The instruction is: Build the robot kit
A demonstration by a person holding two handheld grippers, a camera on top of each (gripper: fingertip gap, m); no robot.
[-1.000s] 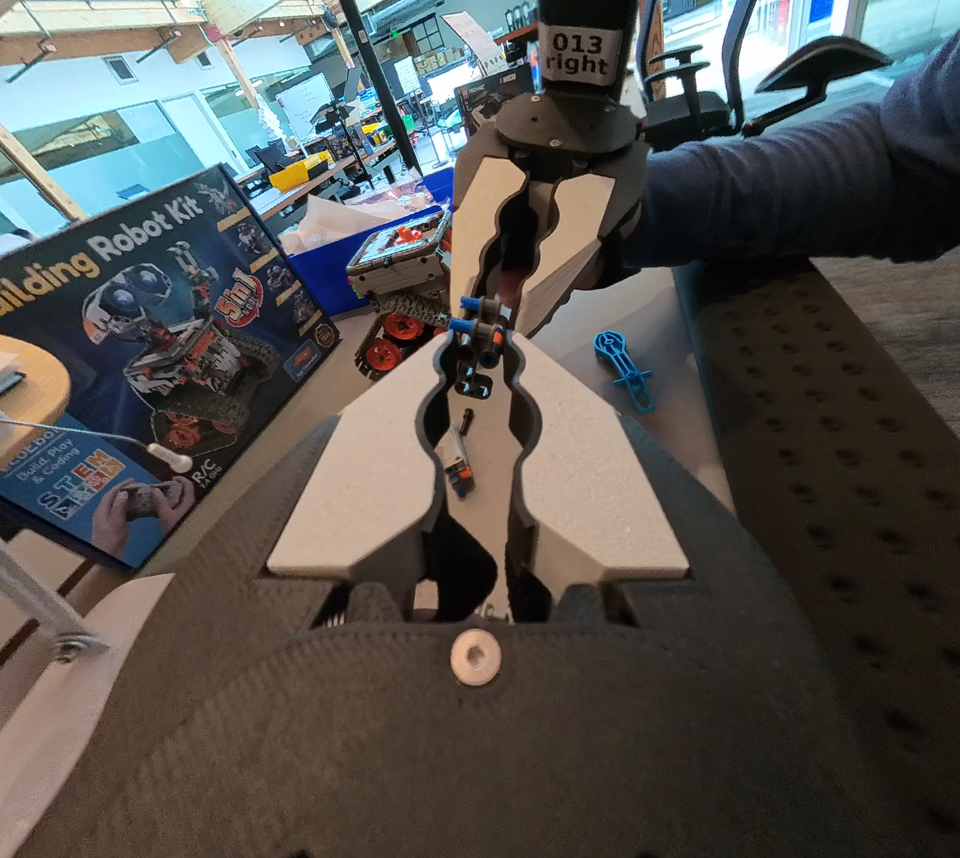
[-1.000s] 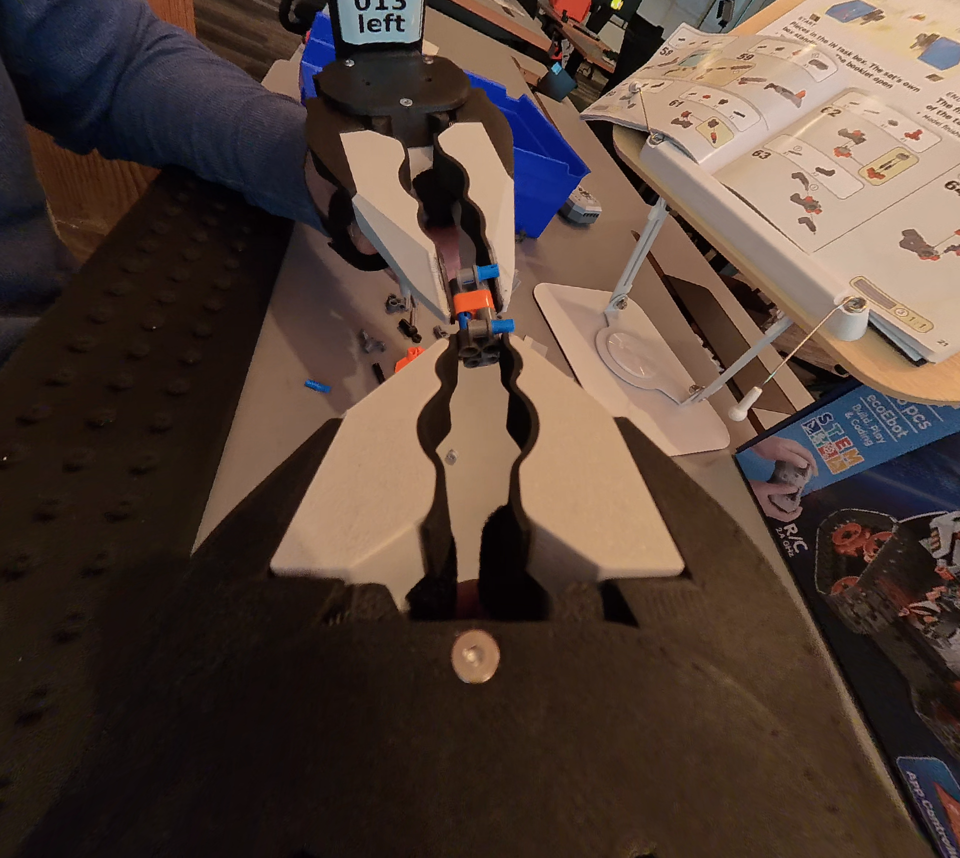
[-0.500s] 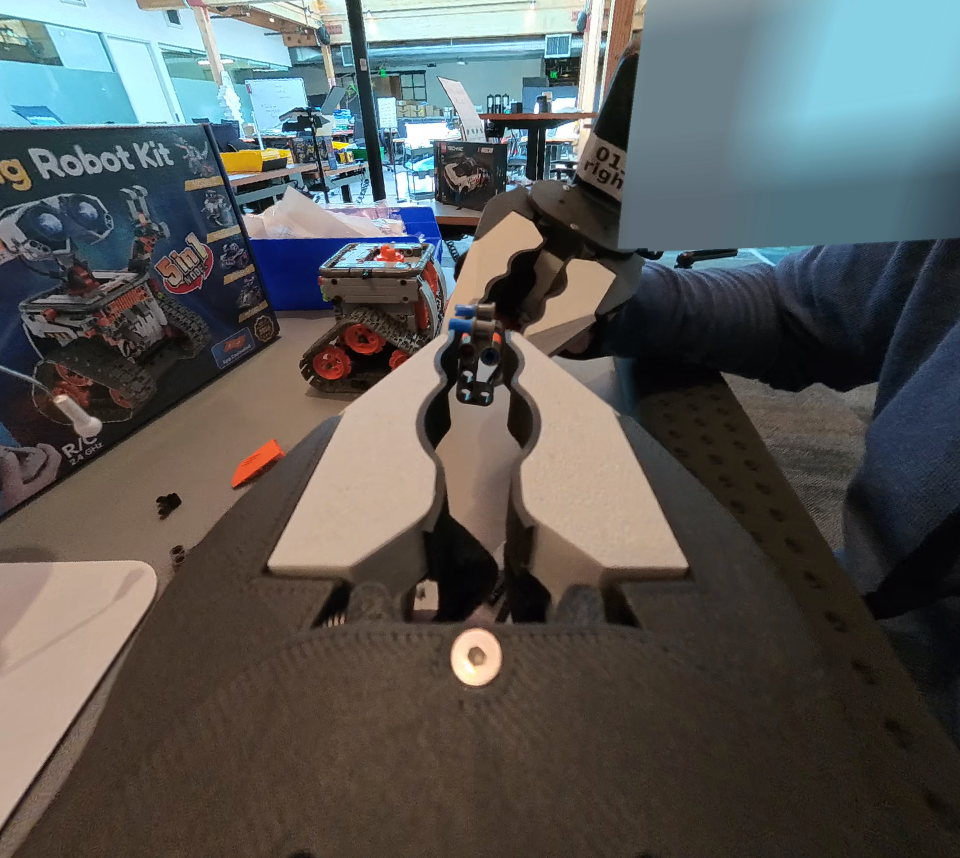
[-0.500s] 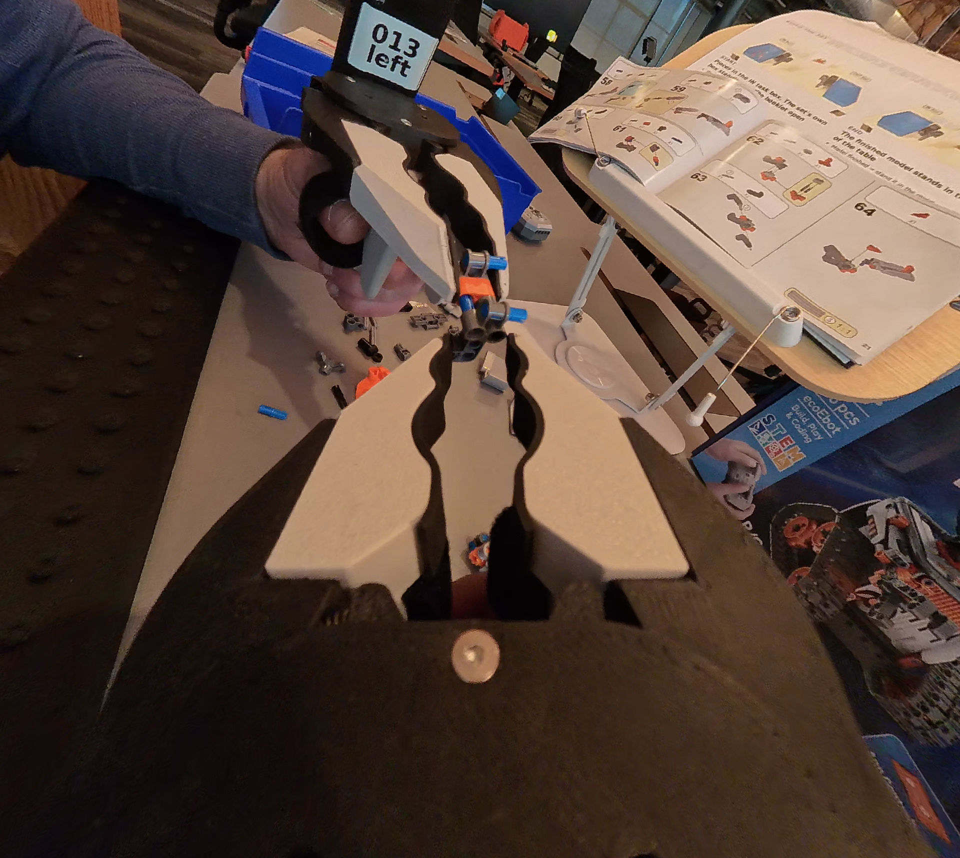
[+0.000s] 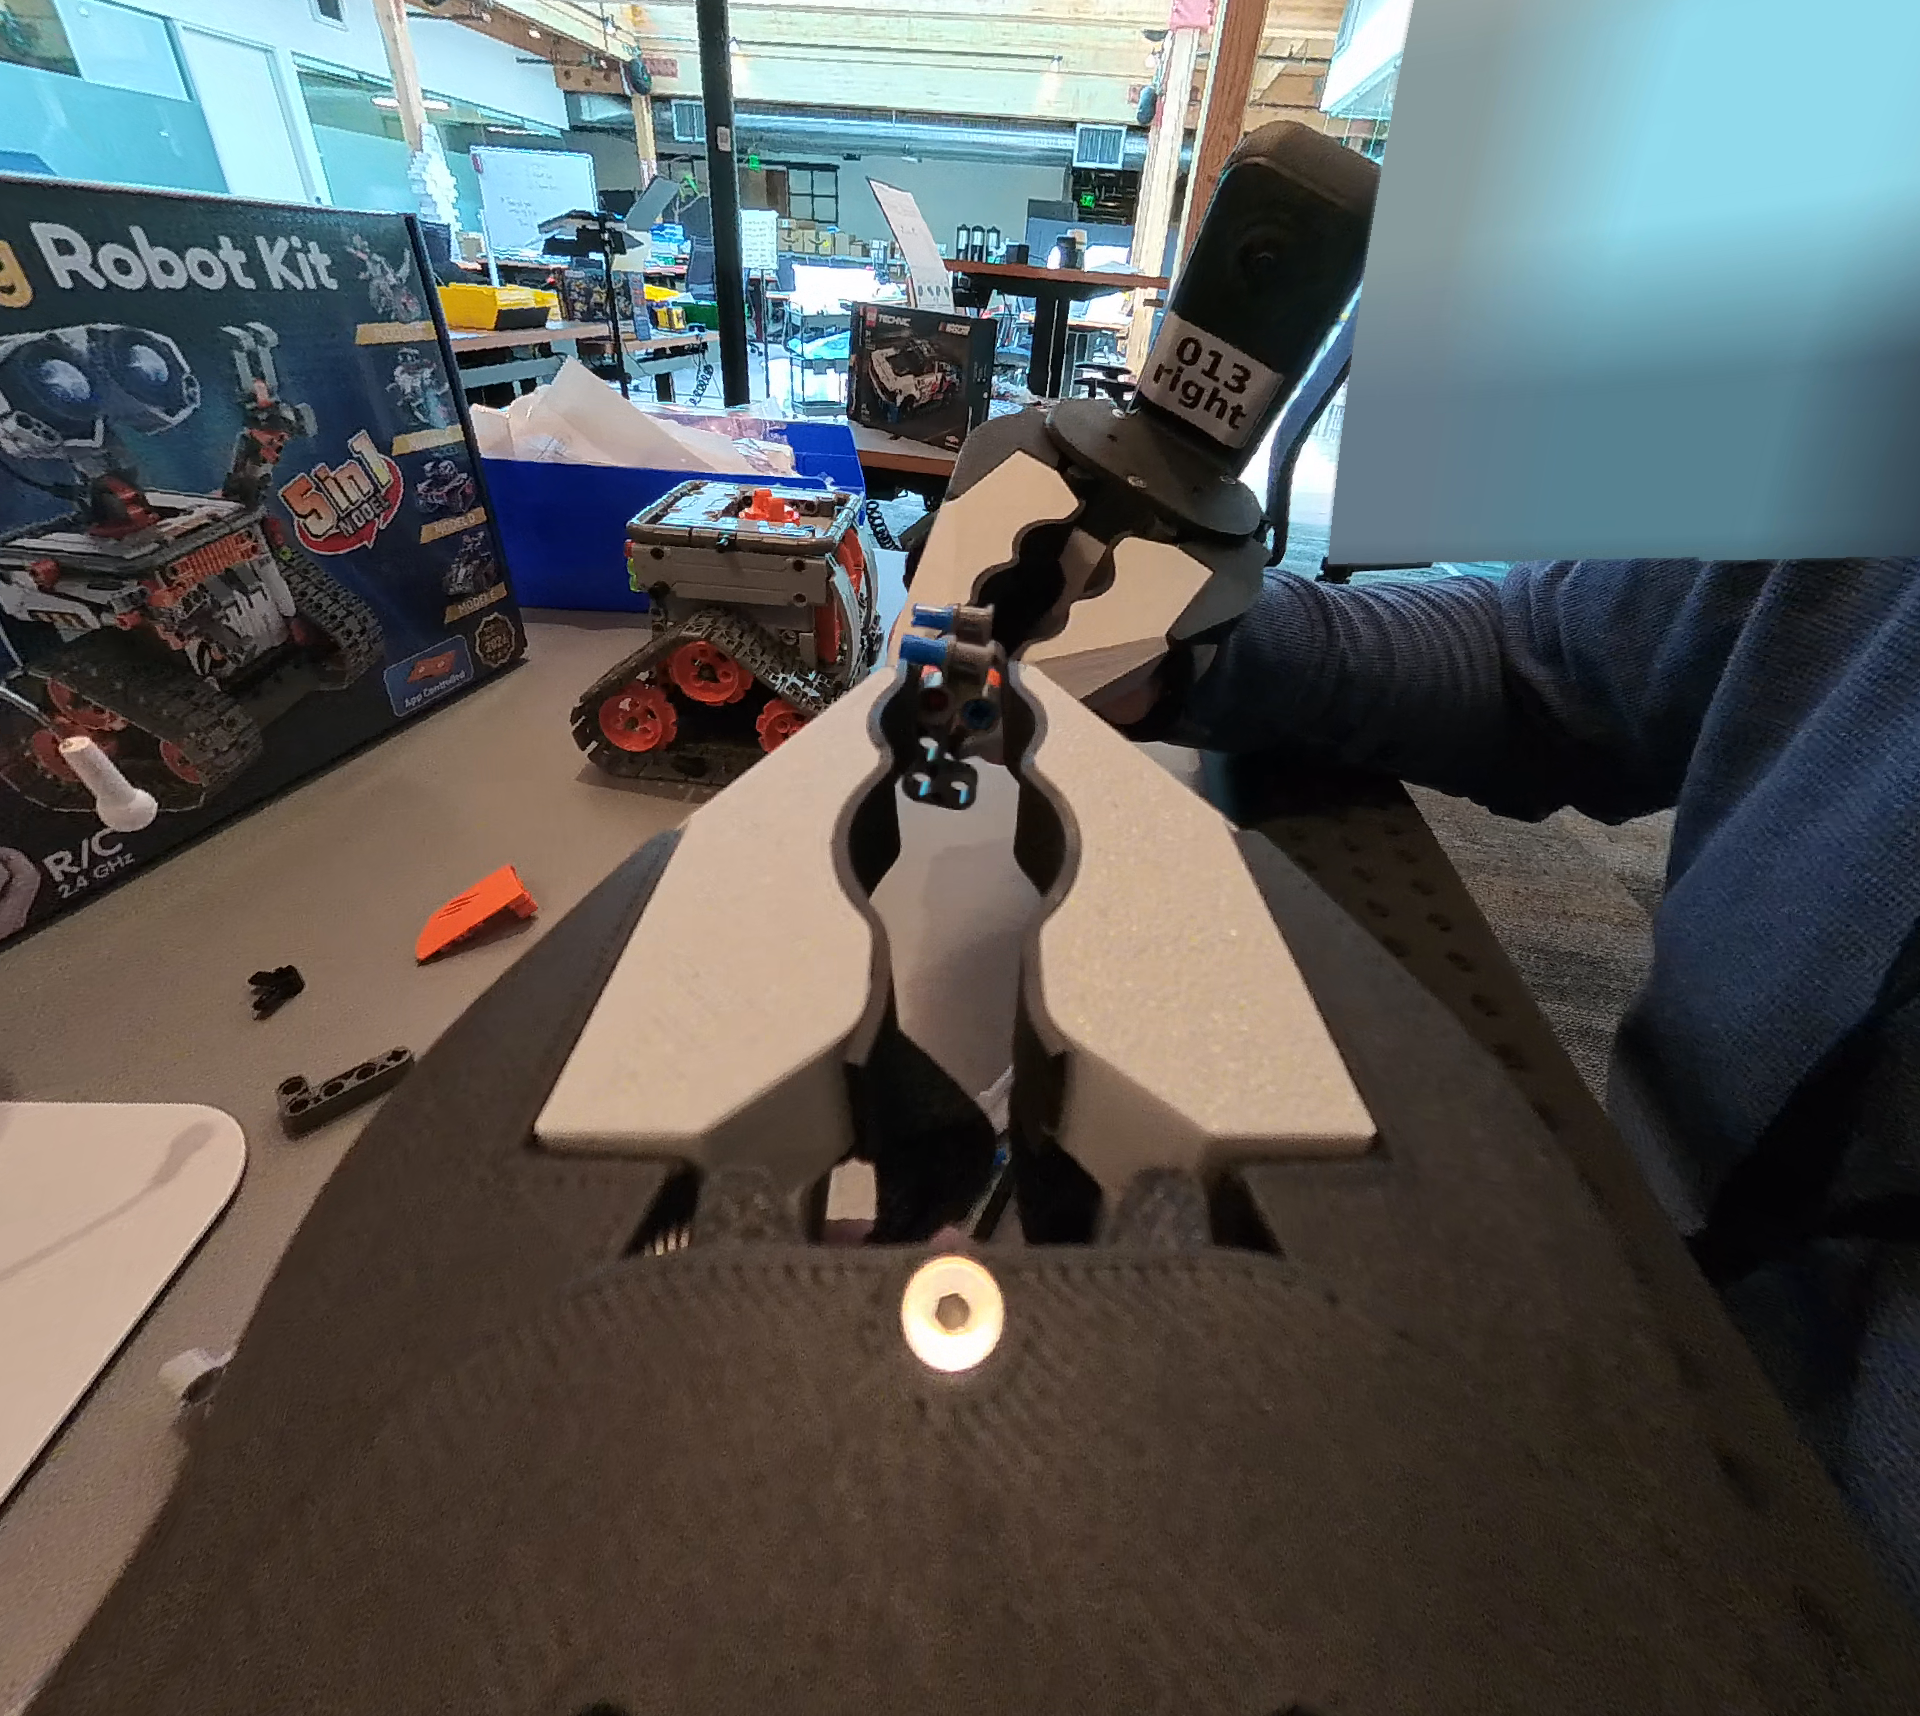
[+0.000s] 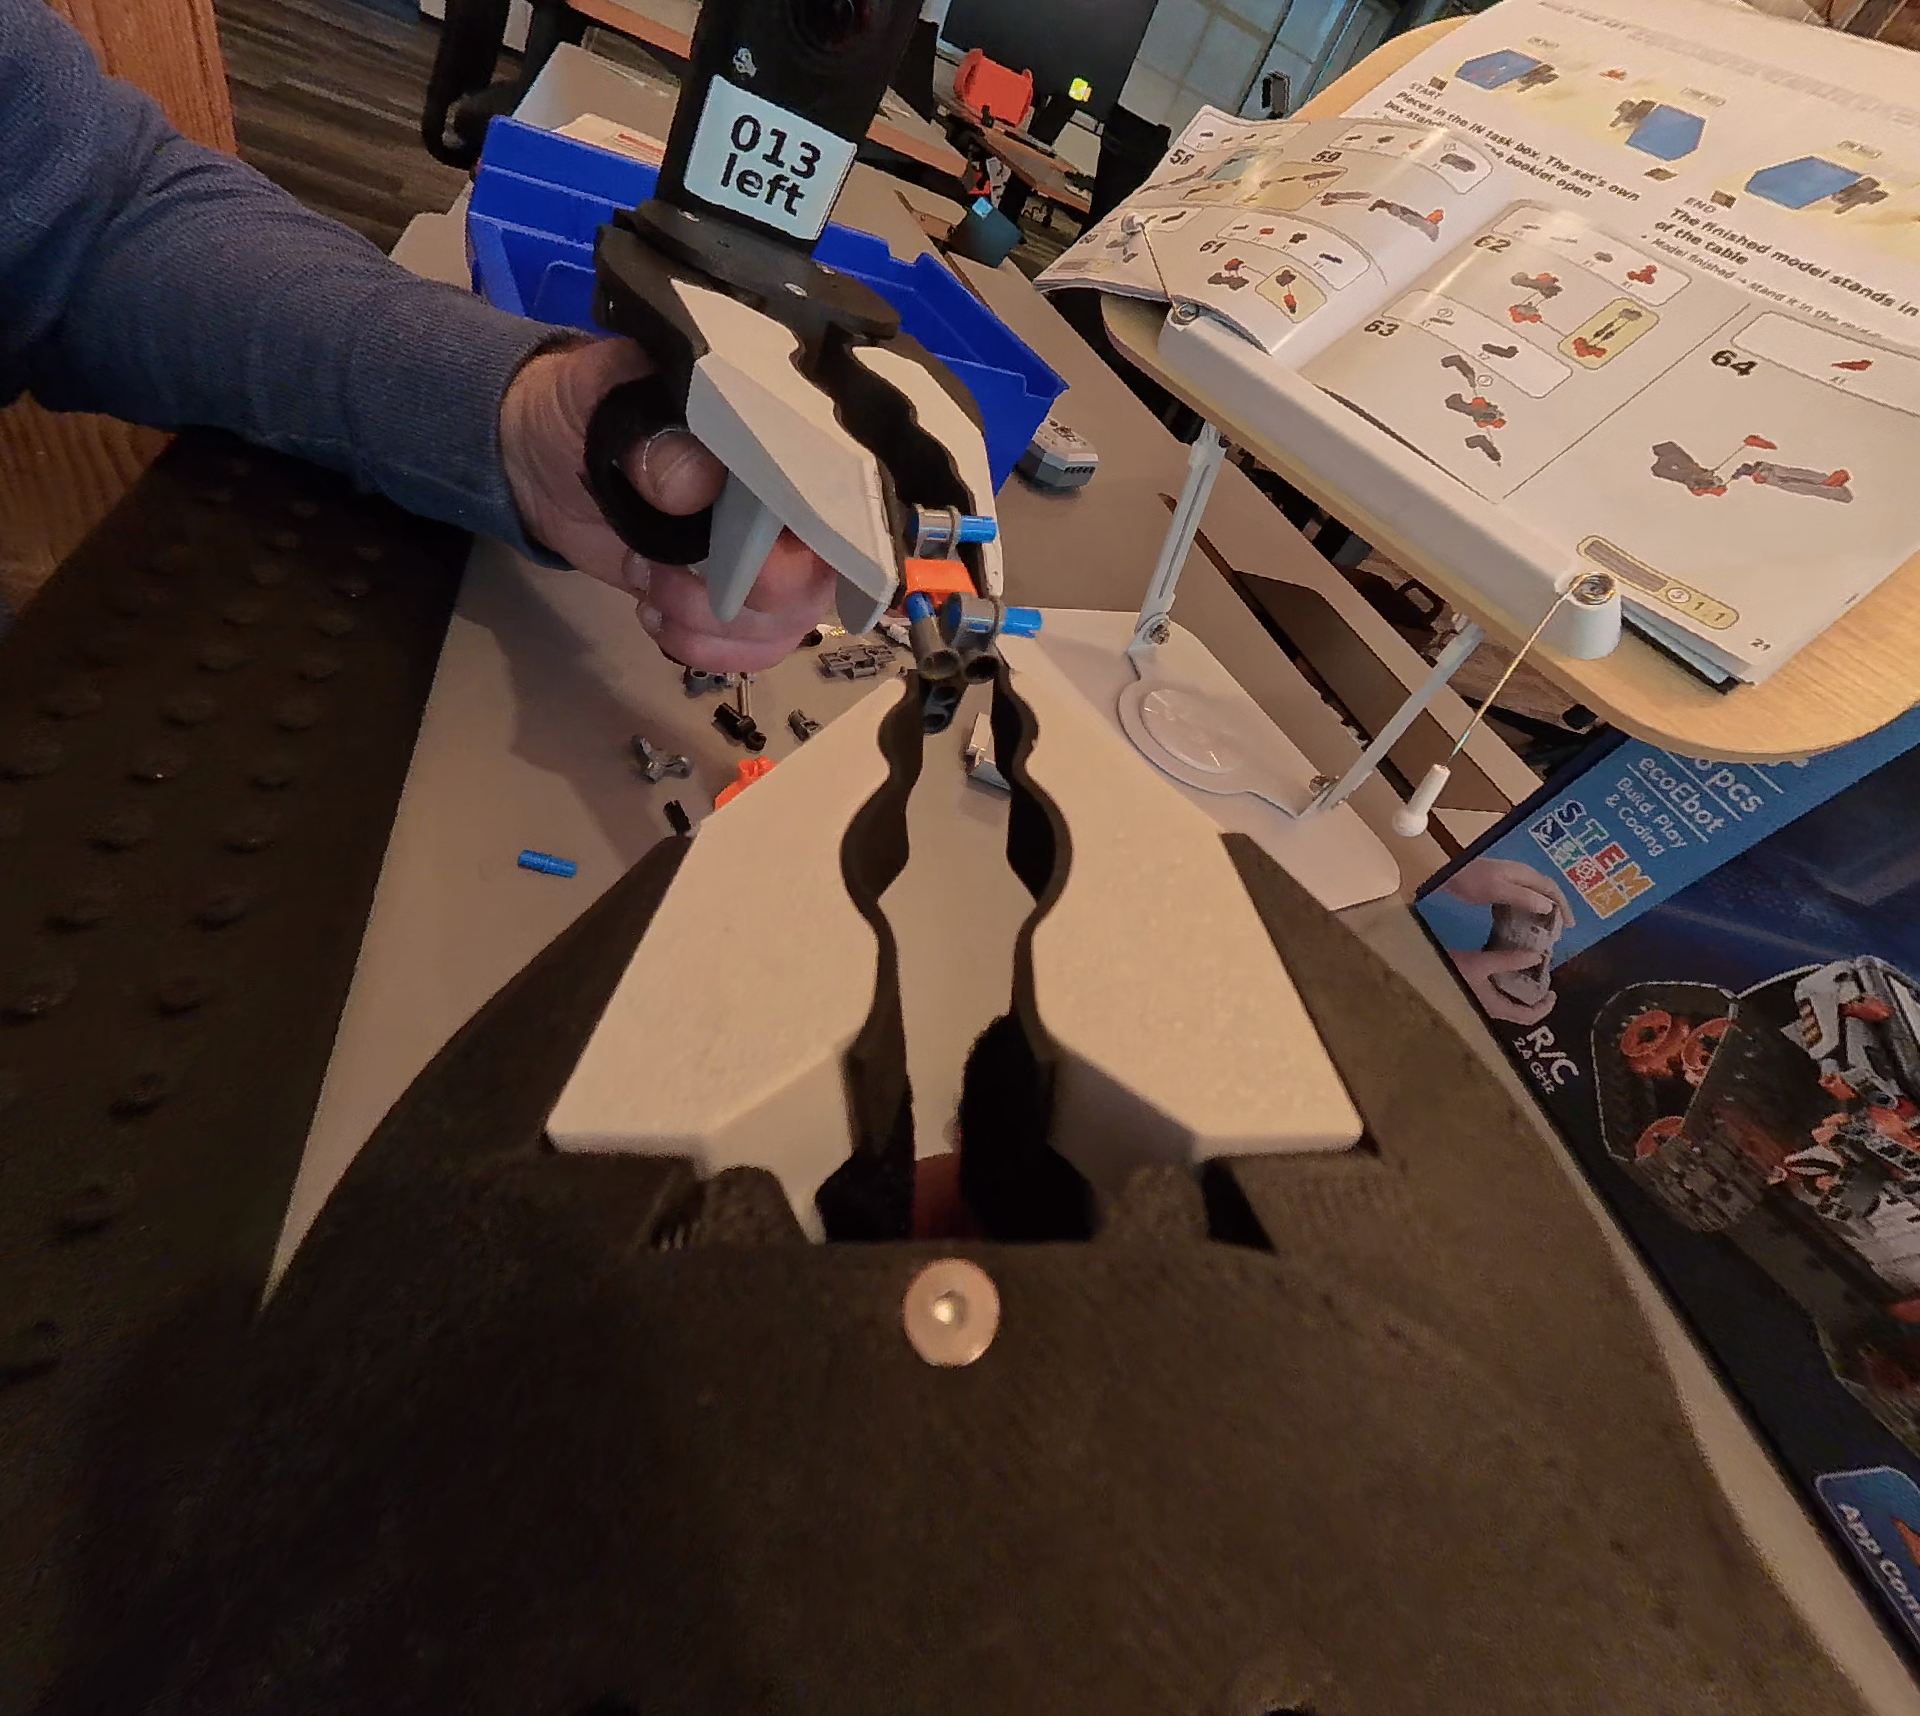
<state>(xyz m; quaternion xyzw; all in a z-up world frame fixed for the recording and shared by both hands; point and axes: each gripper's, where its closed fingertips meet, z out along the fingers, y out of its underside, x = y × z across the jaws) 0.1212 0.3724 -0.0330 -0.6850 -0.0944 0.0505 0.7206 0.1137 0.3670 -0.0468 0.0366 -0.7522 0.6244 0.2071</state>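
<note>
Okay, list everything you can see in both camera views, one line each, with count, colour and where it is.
Small brick assembly: one, grey with blue pins and an orange piece, pinched between both gripper tips.
Tracked toy robot model: one, grey with orange wheels, on the table behind.
Blue plastic bin: one, blue, far table edge.
Robot kit box: one, dark blue, left of the model.
Open instruction booklet: one, white, on a wooden stand.
Orange wedge piece: one, on the table.
Loose small parts: several, grey, black, blue, scattered on the table.
Left gripper: shut.
Right gripper: shut.

Grey claws, seemingly knit blue sleeves
</note>
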